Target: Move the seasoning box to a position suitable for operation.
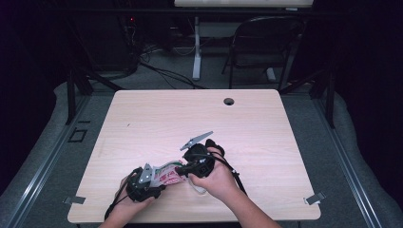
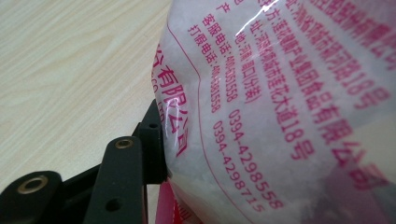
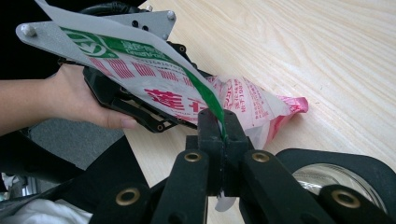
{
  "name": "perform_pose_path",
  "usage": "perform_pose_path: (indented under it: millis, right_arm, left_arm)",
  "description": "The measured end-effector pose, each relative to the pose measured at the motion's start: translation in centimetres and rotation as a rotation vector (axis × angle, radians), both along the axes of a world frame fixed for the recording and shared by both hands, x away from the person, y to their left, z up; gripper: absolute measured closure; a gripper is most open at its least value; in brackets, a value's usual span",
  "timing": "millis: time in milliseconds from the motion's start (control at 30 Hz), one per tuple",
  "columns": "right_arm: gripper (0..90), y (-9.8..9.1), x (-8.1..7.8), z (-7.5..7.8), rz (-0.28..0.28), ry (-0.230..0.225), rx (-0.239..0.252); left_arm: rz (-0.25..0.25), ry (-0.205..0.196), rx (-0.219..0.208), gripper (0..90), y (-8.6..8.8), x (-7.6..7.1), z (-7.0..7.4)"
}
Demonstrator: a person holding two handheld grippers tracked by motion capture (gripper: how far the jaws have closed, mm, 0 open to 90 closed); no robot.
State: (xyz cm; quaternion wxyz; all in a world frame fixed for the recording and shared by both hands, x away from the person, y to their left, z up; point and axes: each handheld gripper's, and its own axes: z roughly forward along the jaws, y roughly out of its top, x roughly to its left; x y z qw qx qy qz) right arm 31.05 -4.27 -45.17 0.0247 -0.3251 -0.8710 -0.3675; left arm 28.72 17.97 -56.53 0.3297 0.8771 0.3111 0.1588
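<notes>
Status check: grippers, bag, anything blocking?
Right gripper shut on the bag's top edge. Left gripper holds its body, one jaw against it. Table around unobstructed.

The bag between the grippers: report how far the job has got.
Done: both grippers hold the bag. The left gripper grips its filled body, and the right gripper is shut on the top edge. In hand: pulling at that edge. Left: opening it; no tear shows yet.

free: far tabletop (image 1: pixel 199 118) | blocked: bag (image 1: pixel 166 175) between both tongs | underneath: unclear
</notes>
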Motion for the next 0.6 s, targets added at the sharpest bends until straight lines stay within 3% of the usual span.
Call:
perform_pose_path:
  millis: [600]
  right_arm:
    - [90.0, -0.5, 0.4, 2.0, 0.002, -0.038, -0.001]
  left_arm:
    - [0.001, -0.049, 0.021, 53.1, -0.6, 0.7, 2.1]
